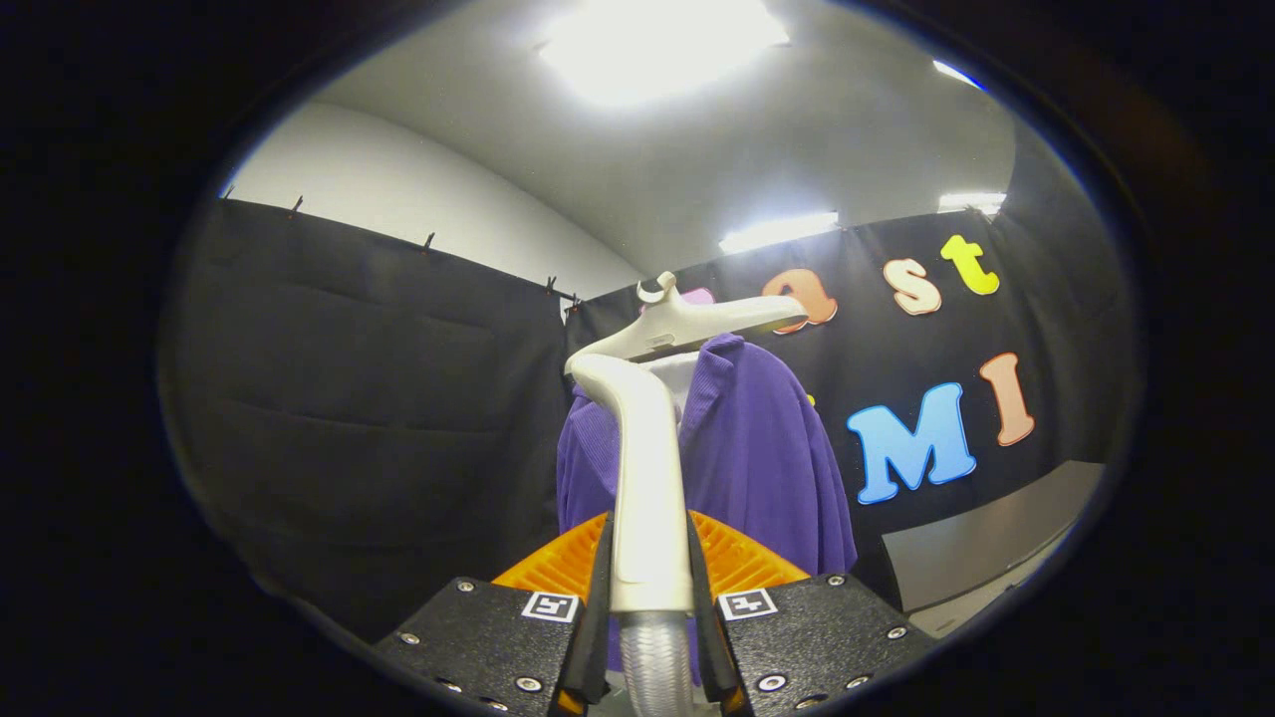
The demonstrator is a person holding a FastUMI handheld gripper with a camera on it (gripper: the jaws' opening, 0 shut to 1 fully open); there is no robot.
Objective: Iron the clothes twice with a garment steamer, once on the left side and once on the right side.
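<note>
My gripper (649,568) is shut on the white handle of the garment steamer (647,458), which rises upright between my fingers. Its ribbed hose (655,657) drops below the handle. The steamer's flat head (697,321) tips forward above the handle, near the collar of a purple garment (767,458). The garment hangs just beyond my fingers, over a white stand, with its left shoulder partly hidden by the handle. Whether the steamer head touches the fabric I cannot tell.
Black booth cloth (379,398) hangs left of and behind the garment. A grey surface (986,548) sits low to the right of the garment. A white wall and bright ceiling lights (657,40) are above.
</note>
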